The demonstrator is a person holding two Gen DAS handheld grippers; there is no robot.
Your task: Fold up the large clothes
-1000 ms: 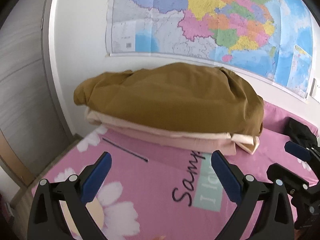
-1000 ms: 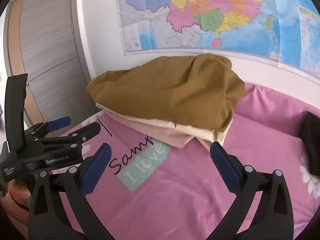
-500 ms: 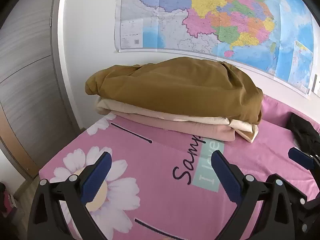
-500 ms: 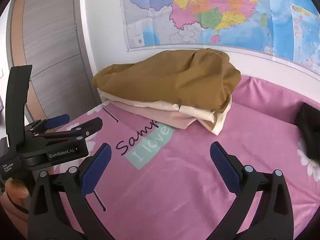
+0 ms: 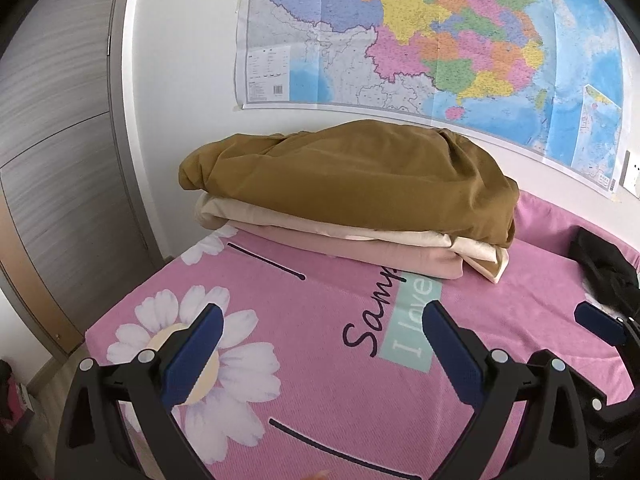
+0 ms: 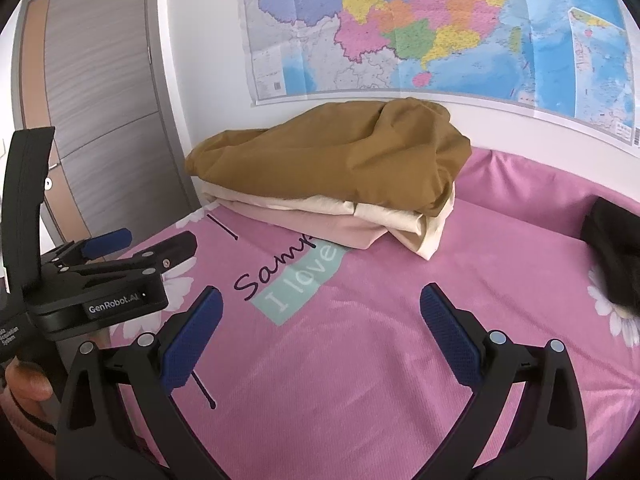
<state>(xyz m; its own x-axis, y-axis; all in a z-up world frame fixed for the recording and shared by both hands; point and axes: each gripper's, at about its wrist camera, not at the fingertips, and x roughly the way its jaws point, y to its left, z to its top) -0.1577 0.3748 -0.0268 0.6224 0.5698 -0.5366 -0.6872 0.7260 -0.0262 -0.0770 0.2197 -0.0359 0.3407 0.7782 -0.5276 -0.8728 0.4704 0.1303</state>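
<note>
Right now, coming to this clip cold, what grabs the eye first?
The stack of folded clothes at the far end of the bed, a mustard-brown piece on top of a cream and a pink one. Behind it a large coloured map fills the wall. The pink daisy-print bedspread lies bare in front, with the left tool and right tool both open above it, holding nothing.

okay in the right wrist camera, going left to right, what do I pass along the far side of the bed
Grey door → stack of folded clothes, brown one on top → bare pink bedsheet → black garment at the right edge.
</note>
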